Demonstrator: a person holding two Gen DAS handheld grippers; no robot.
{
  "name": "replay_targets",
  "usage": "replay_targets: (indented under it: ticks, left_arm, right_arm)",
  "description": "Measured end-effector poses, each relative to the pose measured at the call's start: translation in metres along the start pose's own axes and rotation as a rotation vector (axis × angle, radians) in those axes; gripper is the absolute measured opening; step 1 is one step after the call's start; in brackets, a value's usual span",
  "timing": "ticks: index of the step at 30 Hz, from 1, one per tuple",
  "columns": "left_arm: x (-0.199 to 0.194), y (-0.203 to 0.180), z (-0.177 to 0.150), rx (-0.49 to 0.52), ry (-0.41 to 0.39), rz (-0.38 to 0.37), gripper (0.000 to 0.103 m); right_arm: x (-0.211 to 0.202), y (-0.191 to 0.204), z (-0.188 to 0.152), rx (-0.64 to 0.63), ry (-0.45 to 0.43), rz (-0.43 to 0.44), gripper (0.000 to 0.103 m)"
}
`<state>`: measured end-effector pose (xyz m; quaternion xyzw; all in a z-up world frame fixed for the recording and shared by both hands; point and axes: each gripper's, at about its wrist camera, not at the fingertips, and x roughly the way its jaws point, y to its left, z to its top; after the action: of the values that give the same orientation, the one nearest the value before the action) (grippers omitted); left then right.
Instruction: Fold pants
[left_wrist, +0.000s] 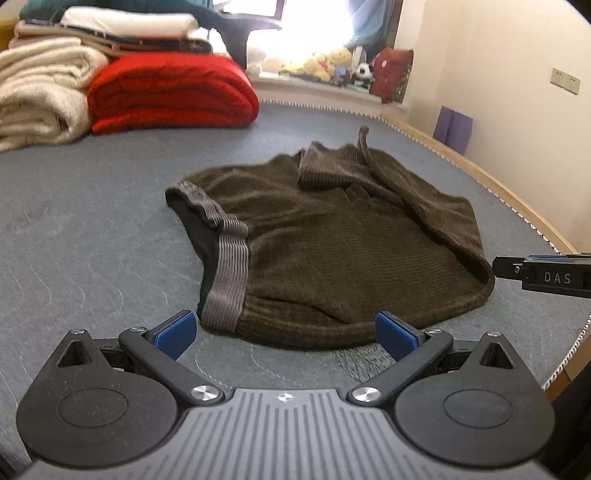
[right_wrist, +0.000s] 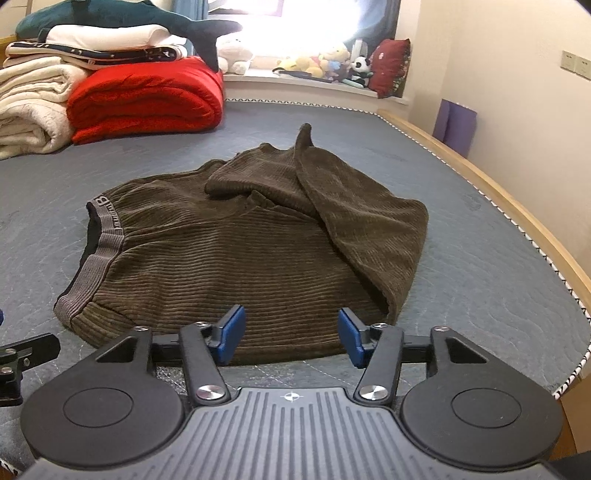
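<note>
Dark olive corduroy pants (left_wrist: 332, 251) lie folded in a heap on the grey-blue quilted mattress (left_wrist: 92, 229), with the grey elastic waistband (left_wrist: 229, 273) at their left side. My left gripper (left_wrist: 286, 332) stands wide open at the pants' near edge, one blue pad beside the waistband corner, the other at the near right of the fabric. In the right wrist view my right gripper (right_wrist: 291, 336) is partly open over the near edge of the pants (right_wrist: 240, 258). The corduroy fold lies between its pads, which do not press on it.
A red folded blanket (left_wrist: 173, 92) and cream blankets (left_wrist: 37, 96) are stacked at the far left. Plush toys (left_wrist: 328, 62) line the window sill. The wooden bed frame (left_wrist: 517, 199) curves along the right, near a wall with a purple item (left_wrist: 452, 127).
</note>
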<state>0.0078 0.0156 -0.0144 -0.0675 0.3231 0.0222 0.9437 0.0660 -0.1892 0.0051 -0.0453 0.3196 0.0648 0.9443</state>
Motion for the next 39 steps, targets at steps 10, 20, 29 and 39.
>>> replay_targets:
  ticks: [10, 20, 29, 39]
  left_arm:
    - [0.043, 0.054, 0.023, -0.05, 0.048, -0.015, 0.072]
    - [0.155, 0.126, 0.028, -0.352, 0.203, -0.148, 0.072]
    - [0.208, 0.071, 0.061, -0.179, 0.212, -0.108, 0.083]
    - [0.167, 0.062, 0.072, 0.022, 0.207, -0.053, 0.026]
  right_arm:
    - [-0.011, 0.003, 0.006, -0.018, -0.076, 0.009, 0.051]
    - [-0.009, -0.013, 0.014, 0.111, -0.051, 0.129, 0.052]
    - [0.003, -0.03, 0.011, 0.081, -0.029, 0.124, 0.052]
    - [0.013, -0.051, 0.013, 0.221, 0.013, 0.107, 0.052]
